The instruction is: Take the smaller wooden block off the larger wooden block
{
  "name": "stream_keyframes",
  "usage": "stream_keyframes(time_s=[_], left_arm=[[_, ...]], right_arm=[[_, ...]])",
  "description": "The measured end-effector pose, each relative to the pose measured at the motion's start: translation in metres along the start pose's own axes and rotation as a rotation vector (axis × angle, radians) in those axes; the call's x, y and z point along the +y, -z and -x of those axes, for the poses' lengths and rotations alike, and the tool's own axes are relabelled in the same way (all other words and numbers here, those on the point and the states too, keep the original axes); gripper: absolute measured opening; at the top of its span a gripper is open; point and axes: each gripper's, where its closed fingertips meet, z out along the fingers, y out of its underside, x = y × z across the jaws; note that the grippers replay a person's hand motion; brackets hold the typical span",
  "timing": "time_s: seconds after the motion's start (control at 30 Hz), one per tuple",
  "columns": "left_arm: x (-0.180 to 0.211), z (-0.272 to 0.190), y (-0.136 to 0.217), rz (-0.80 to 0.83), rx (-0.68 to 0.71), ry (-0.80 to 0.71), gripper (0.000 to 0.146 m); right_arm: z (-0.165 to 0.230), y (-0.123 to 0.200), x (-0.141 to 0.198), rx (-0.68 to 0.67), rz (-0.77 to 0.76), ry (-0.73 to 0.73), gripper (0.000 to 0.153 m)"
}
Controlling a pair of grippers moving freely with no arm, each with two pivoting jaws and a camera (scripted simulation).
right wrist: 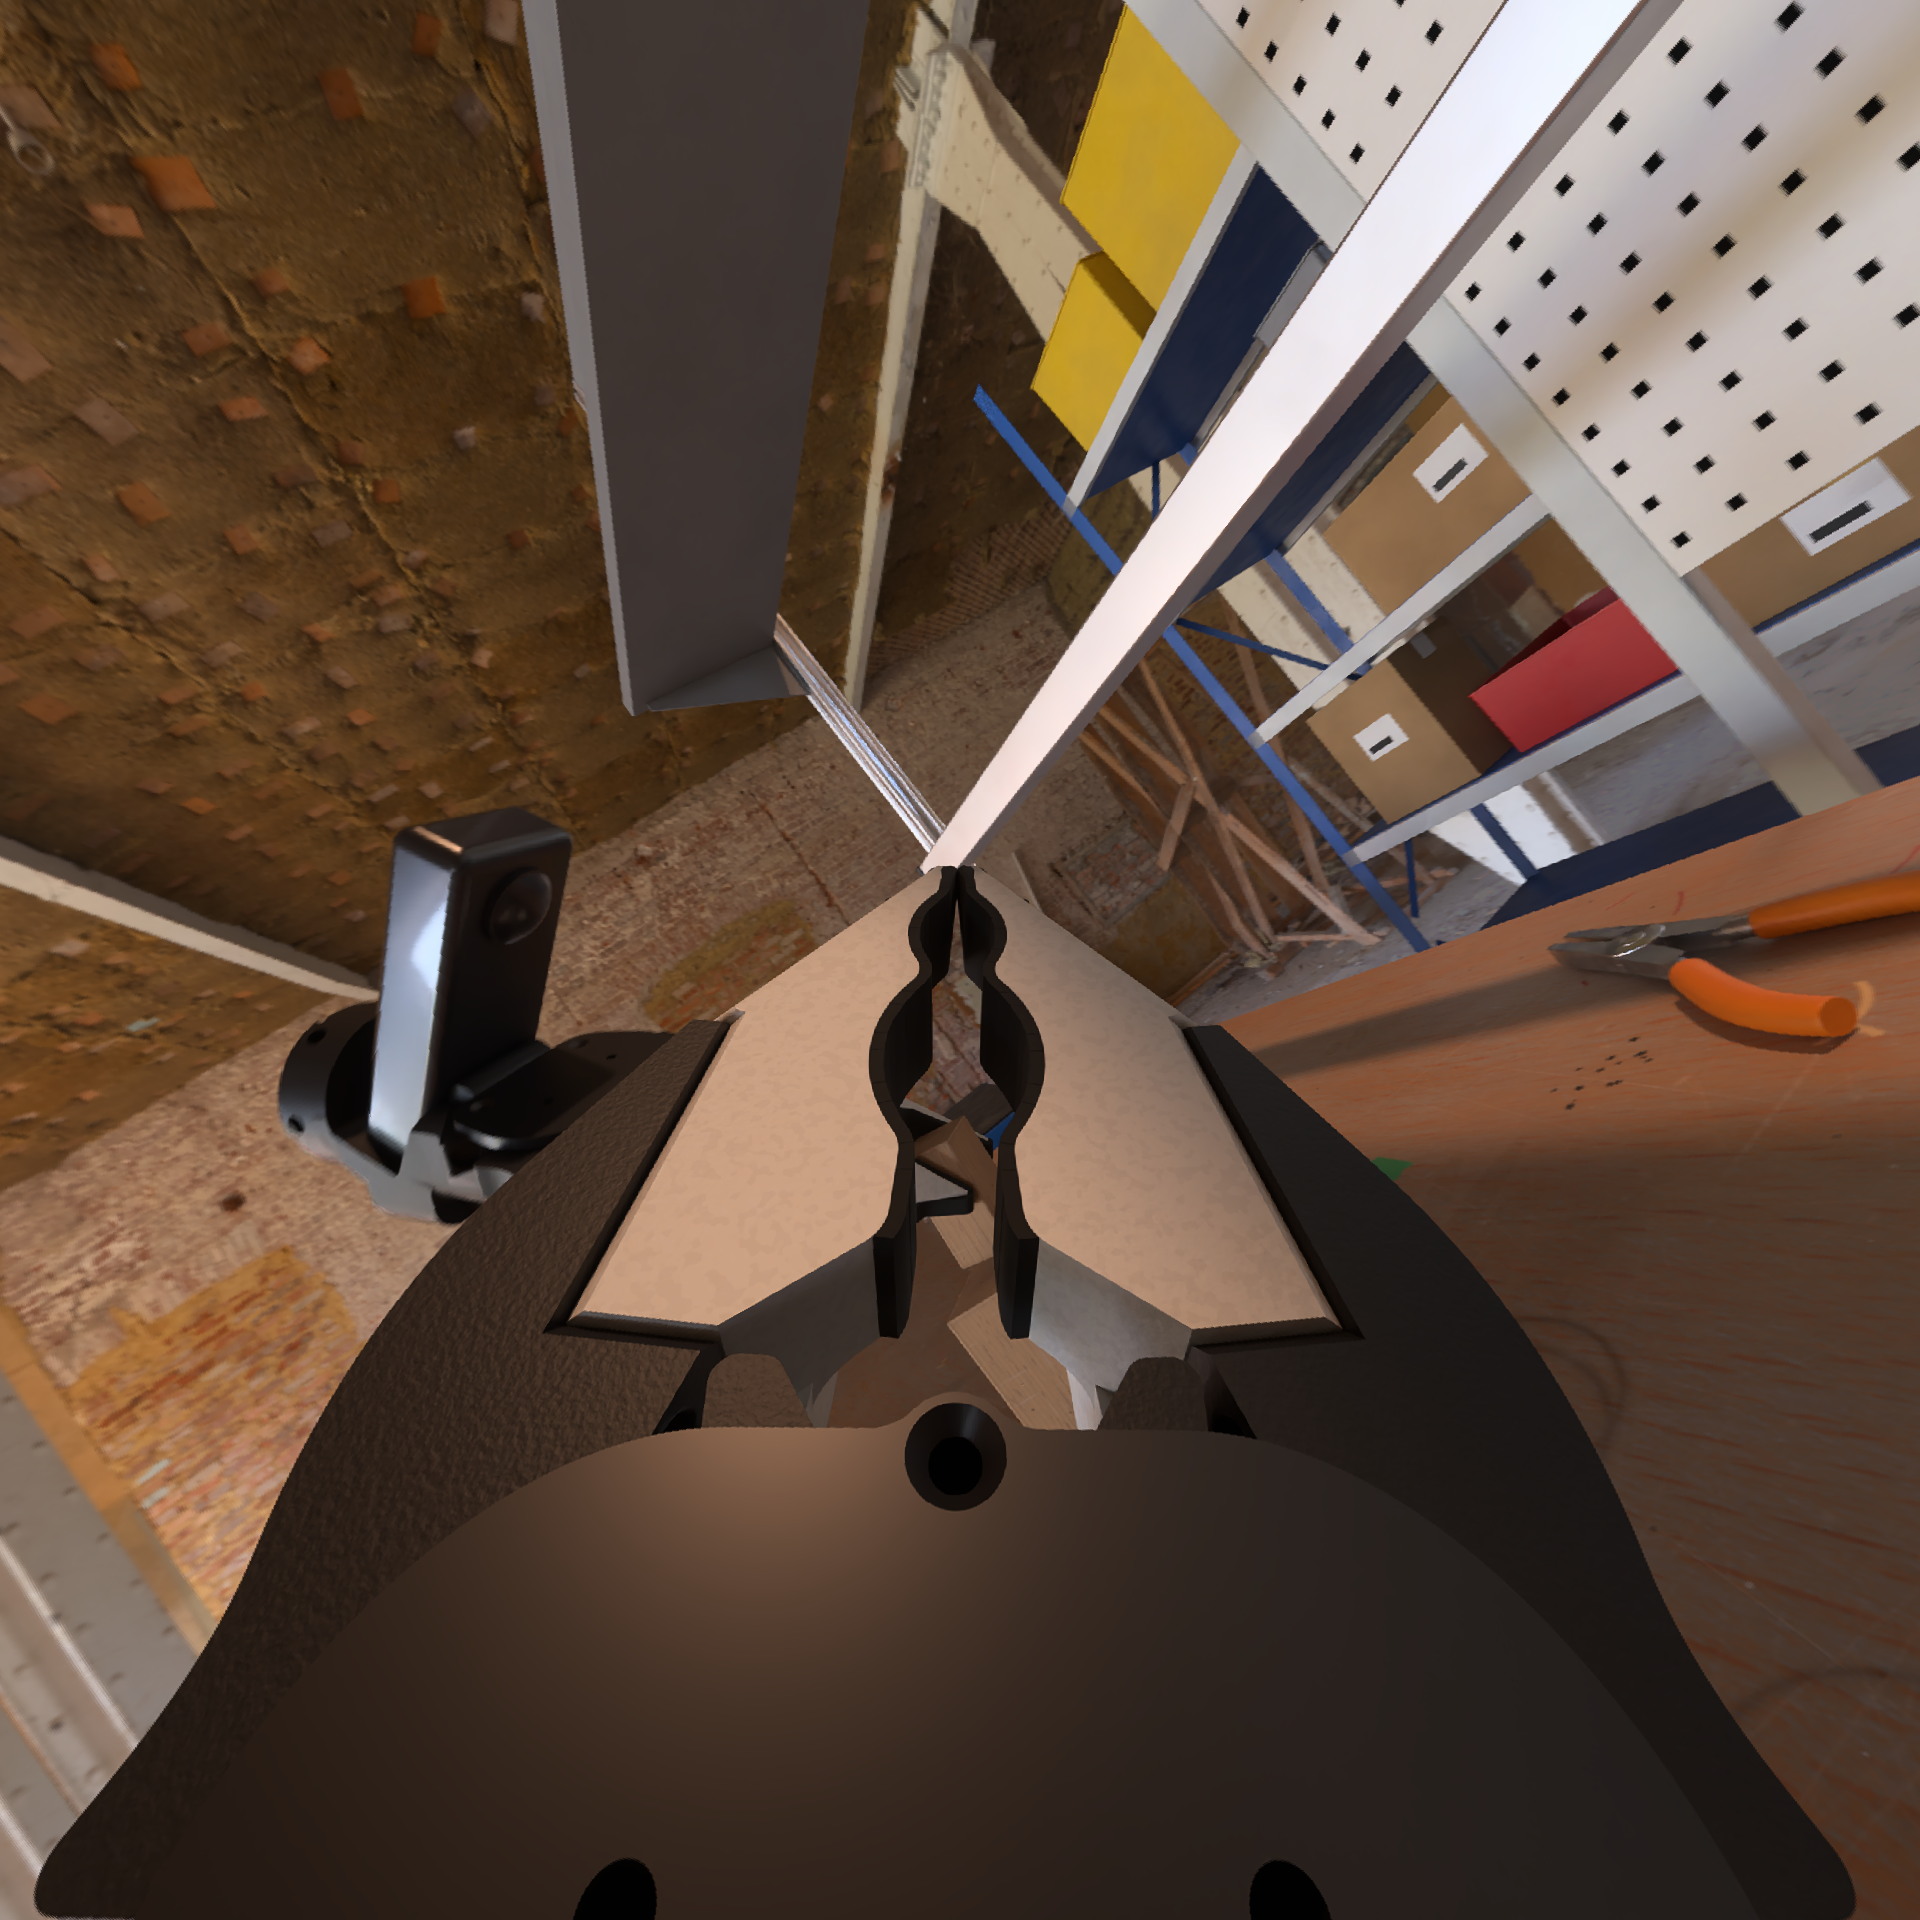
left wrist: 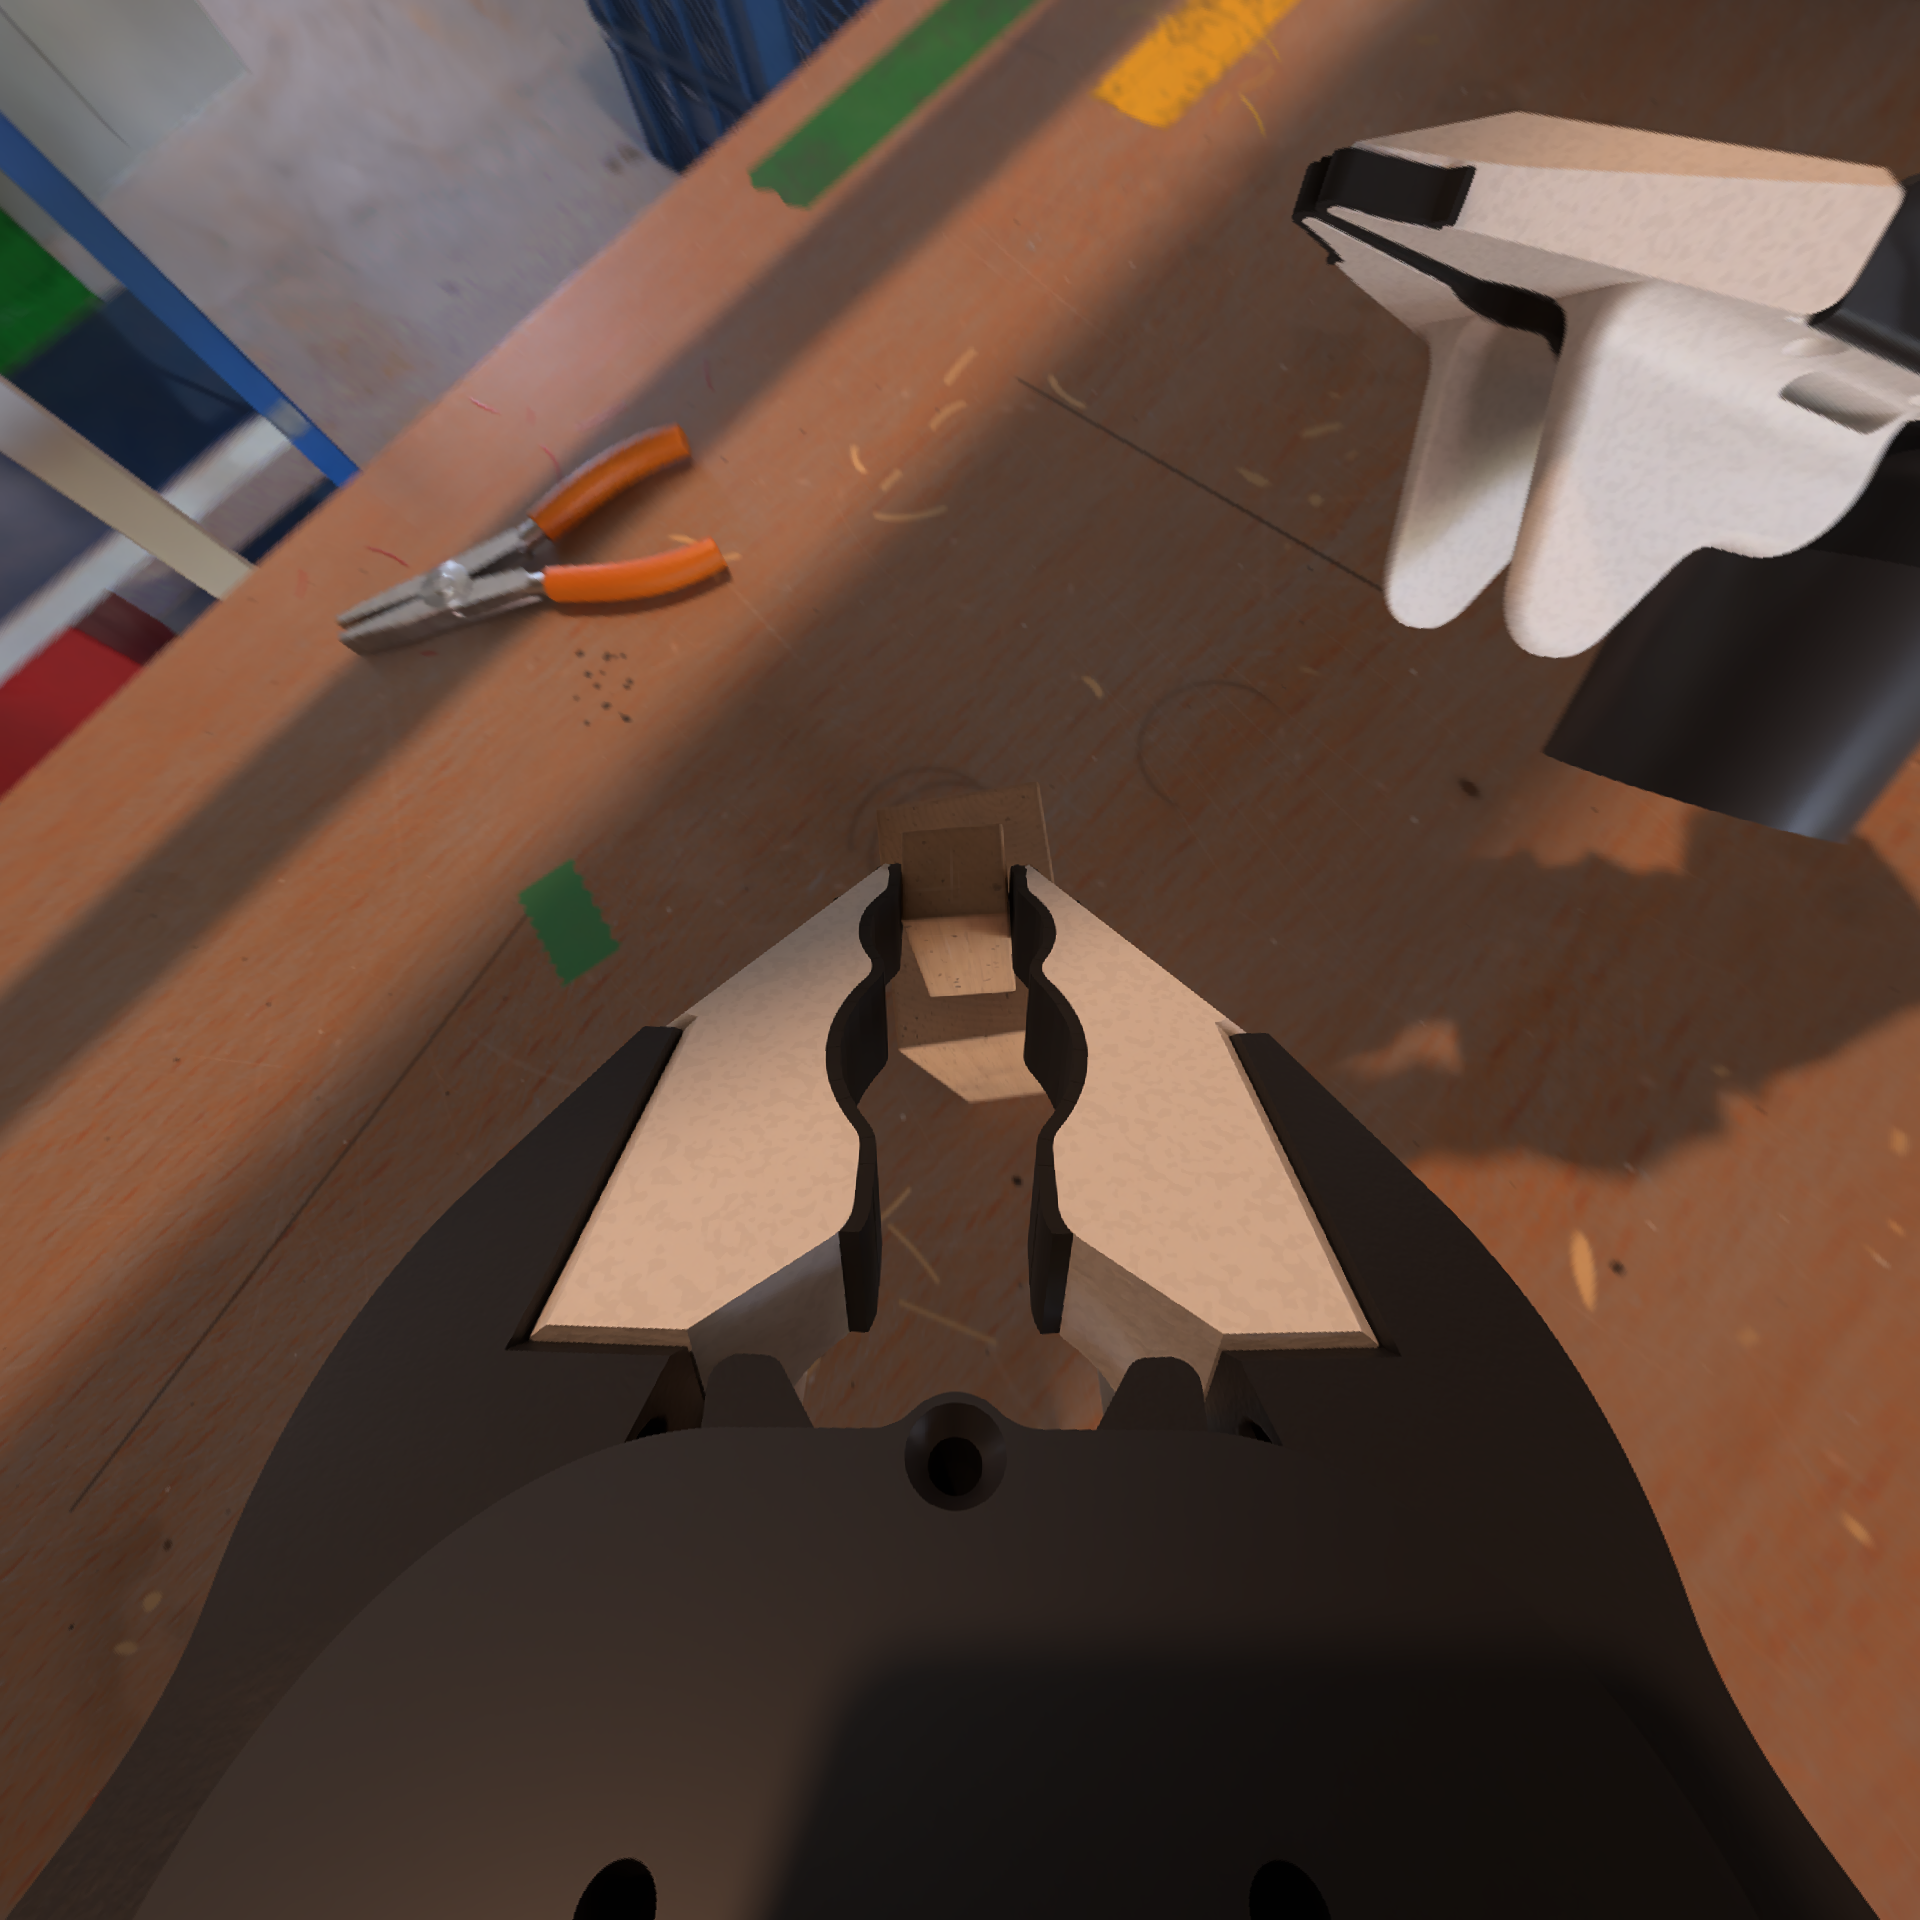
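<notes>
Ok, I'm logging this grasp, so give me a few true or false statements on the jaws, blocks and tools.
1. The left gripper has its jaws on either side of the smaller wooden block. True.
2. The right gripper has wide open jaws. False: its tips meet, holding nothing.
3. Pliers with orange handles lie on the workbench. True.
4. The pliers rest on the larger wooden block. False: they lie apart from it.

A brown wooden workbench [left wrist: 1195, 582] with a few things on it.
Pliers with orange handles [left wrist: 540, 551] lie near its far edge. The larger wooden block [left wrist: 961, 1060] sits on the wood. Strips of green tape [left wrist: 894, 94] and yellow tape [left wrist: 1184, 52] are stuck flat near the edge, and a small green tape piece [left wrist: 568, 922] is near the block. Tiny shavings are scattered around.
</notes>
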Motion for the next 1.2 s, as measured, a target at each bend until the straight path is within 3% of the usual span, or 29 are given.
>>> stream_keyframes(time_s=[0.13, 0.37, 0.6, 0.9, 1.1, 1.2], left_arm=[[0.005, -0.010, 0.009, 0.132, 0.138, -0.028, 0.020], [0.015, -0.024, 0.019, 0.344, 0.327, -0.272, 0.020], [0.030, -0.037, 0.037, 0.559, 0.671, -0.420, 0.020], [0.036, -0.042, 0.058, 0.676, 1.223, -0.536, 0.020], [0.031, -0.033, 0.068, 0.823, 1.689, -0.425, 0.020], [0.028, -0.033, 0.055, 0.872, 1.834, -0.376, 0.020]], right_arm=[[0.002, -0.001, 0.001, -0.012, 0.006, 0.008, 0.000], [0.003, -0.001, 0.003, -0.011, 0.018, 0.019, 0.000], [0.003, 0.001, 0.002, -0.029, 0.008, -0.020, 0.000], [-0.003, 0.004, 0.000, 0.001, -0.004, -0.021, 0.000], [-0.018, 0.008, -0.001, 0.049, -0.026, -0.050, 0.000], [-0.025, 0.008, 0.001, 0.077, -0.008, -0.040, 0.000]])
